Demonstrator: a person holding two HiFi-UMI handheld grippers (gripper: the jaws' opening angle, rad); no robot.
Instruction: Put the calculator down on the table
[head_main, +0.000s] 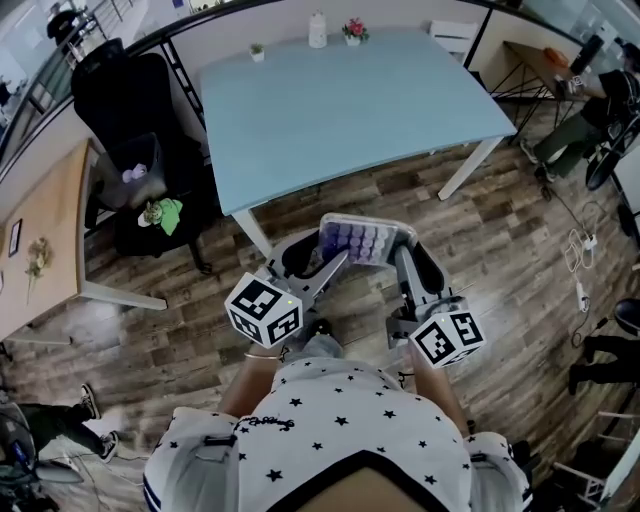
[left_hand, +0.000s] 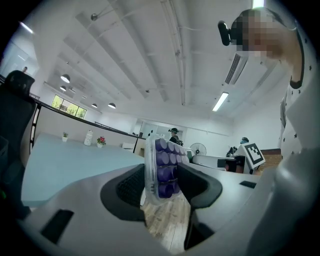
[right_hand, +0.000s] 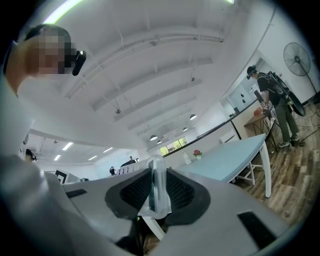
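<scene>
The calculator (head_main: 365, 240), clear-cased with rows of purple keys, hangs over the wood floor just short of the light blue table (head_main: 350, 110). My left gripper (head_main: 322, 258) is shut on its left end, and my right gripper (head_main: 412, 255) is shut on its right end. In the left gripper view the calculator (left_hand: 164, 170) stands on edge between the dark pads, keys facing right, with the table (left_hand: 70, 160) beyond. From the right gripper view only the calculator's thin clear edge (right_hand: 157, 187) shows, pinched between the pads, and the table (right_hand: 230, 157) lies ahead to the right.
A white bottle (head_main: 317, 30), a flower pot (head_main: 354, 30) and a small plant (head_main: 257, 50) stand along the table's far edge. A black office chair (head_main: 130, 110) and a wooden desk (head_main: 40, 230) are at left. Cables (head_main: 580, 260) and a person (head_main: 590, 100) are at right.
</scene>
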